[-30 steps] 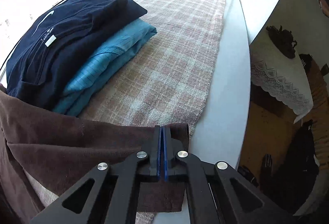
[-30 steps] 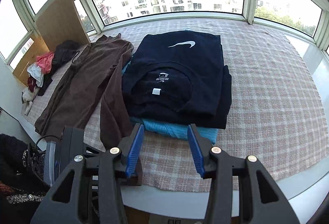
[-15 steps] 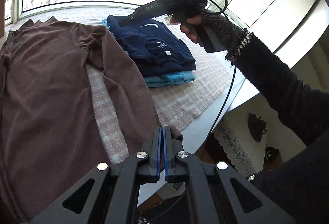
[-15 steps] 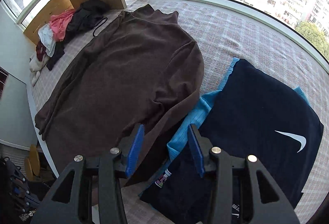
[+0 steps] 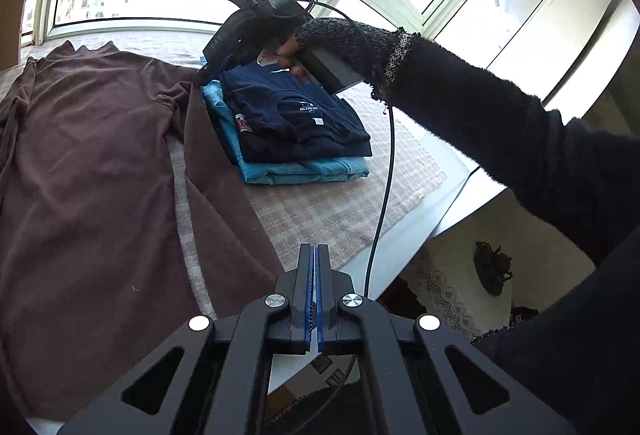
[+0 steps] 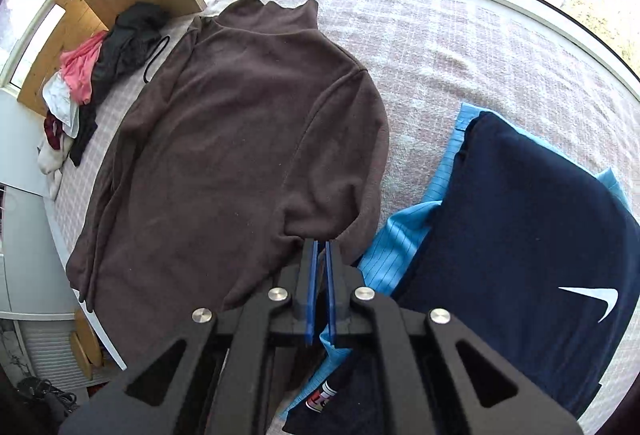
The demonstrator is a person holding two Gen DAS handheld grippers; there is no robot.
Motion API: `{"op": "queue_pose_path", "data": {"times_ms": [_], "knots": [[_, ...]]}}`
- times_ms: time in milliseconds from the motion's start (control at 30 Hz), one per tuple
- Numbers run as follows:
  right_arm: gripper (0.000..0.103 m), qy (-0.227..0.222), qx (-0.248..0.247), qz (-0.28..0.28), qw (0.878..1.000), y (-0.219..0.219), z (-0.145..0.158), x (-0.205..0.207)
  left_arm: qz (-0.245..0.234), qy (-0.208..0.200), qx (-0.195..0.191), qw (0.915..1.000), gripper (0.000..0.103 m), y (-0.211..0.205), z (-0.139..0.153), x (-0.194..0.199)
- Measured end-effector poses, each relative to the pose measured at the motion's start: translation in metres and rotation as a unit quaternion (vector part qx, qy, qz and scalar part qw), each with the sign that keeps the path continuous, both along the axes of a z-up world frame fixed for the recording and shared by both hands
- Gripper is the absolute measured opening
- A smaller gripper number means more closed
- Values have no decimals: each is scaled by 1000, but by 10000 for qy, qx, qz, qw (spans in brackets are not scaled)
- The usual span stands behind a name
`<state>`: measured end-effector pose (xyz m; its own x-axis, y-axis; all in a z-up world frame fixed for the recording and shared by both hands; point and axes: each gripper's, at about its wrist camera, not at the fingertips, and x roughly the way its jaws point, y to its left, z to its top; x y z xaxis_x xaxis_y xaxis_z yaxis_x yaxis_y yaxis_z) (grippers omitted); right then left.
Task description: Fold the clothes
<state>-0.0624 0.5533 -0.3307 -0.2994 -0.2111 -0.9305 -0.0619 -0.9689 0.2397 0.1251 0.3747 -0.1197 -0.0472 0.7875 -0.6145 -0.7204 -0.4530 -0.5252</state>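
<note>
Right wrist view: my right gripper (image 6: pixel 320 247) had just closed on the unfolded brown sweater (image 6: pixel 240 139) at its armpit; left gripper (image 5: pixel 314 255) shut, empty (navy shirt (image 6: pixel 532 235) already stacked).

A plain dark brown sweater (image 6: pixel 240 139) lies on a pink-and-white checked cloth (image 6: pixel 460 47). At three o'clock, a navy shirt (image 6: pixel 532 235) with a white swoosh tops a light blue pinstriped garment (image 6: pixel 404 235).
</note>
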Motion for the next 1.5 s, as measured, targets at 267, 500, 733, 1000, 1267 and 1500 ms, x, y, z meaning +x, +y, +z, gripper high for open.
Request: {"op": "queue_pose_path", "data": {"times_ms": [267, 500, 733, 1000, 1267, 1500], "knots": [[56, -914, 261, -176, 9953, -8, -33, -17, -191, 217, -237, 9993, 0, 24, -16, 4], [14, -920, 527, -14, 9944, -14, -50, -15, -777, 793, -1213, 9864, 21, 67, -66, 31], [7, -501, 168, -62, 9986, 1, -30, -8, -1021, 1087, -2221, 9636, 19, 96, -112, 41], [7, -53, -655, -352, 9972, 11, 9, 3, -276, -502, -428, 9974, 0, 24, -65, -9], [14, -464, -678, 27, 9966, -69, -3, -54, 1293, -1011, 709, 9839, 0, -127, -31, -45], [33, -218, 187, 594, 9978, -98, 9, 9, 1219, -601, -396, 9899, 0, -125, -51, -44]]}}
